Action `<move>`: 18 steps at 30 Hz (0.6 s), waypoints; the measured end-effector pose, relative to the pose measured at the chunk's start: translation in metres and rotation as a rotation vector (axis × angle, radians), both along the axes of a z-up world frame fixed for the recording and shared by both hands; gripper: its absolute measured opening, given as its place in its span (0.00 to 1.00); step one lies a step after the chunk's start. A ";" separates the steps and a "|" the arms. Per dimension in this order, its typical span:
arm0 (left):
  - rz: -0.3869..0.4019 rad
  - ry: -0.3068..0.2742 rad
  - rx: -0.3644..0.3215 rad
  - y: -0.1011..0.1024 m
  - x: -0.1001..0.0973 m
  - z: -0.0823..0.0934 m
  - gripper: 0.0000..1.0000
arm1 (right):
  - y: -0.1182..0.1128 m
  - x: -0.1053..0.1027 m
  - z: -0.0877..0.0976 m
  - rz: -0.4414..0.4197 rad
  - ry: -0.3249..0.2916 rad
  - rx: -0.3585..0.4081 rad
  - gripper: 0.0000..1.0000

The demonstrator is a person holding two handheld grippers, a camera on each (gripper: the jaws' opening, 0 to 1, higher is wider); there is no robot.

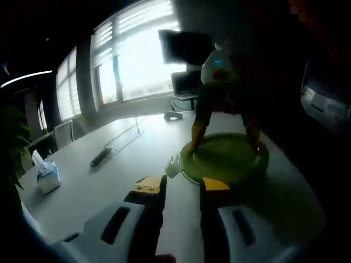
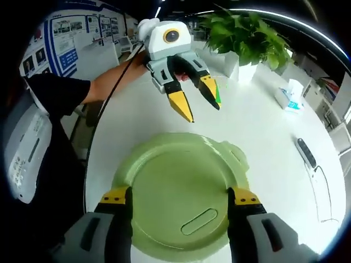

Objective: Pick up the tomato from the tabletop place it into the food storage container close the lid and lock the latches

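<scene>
The right gripper is spread wide, its jaws straddling the green lid of the food storage container on the white tabletop. The lid is on, hiding any contents. Beyond it hovers the left gripper, jaws parted, holding nothing.

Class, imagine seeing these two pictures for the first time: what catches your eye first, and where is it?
The round green lid on the white table, with the right gripper open and pressing on it. Beyond it hovers the left gripper, open, yellow-tipped. A leafy potted plant stands behind.
</scene>
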State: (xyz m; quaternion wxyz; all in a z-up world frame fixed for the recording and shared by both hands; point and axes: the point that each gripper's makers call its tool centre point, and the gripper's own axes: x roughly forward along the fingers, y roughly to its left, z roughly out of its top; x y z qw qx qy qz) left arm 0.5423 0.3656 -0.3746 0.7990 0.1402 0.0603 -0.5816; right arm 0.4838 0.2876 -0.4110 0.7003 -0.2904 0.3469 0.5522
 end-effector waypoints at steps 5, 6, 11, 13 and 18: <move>0.001 0.012 -0.028 -0.002 -0.010 0.003 0.18 | -0.002 0.000 0.001 -0.019 -0.017 0.076 0.66; 0.008 0.011 -0.033 -0.001 -0.012 0.006 0.18 | -0.003 0.000 0.001 -0.023 -0.018 0.080 0.66; 0.028 -0.018 0.025 -0.002 -0.018 0.006 0.18 | -0.005 0.000 0.001 -0.055 -0.014 0.047 0.66; 0.035 -0.020 0.030 -0.002 -0.015 0.007 0.18 | -0.005 0.000 0.001 -0.054 -0.009 0.036 0.66; 0.048 -0.018 0.024 -0.003 -0.013 0.012 0.18 | -0.008 0.000 0.000 -0.117 0.001 0.001 0.65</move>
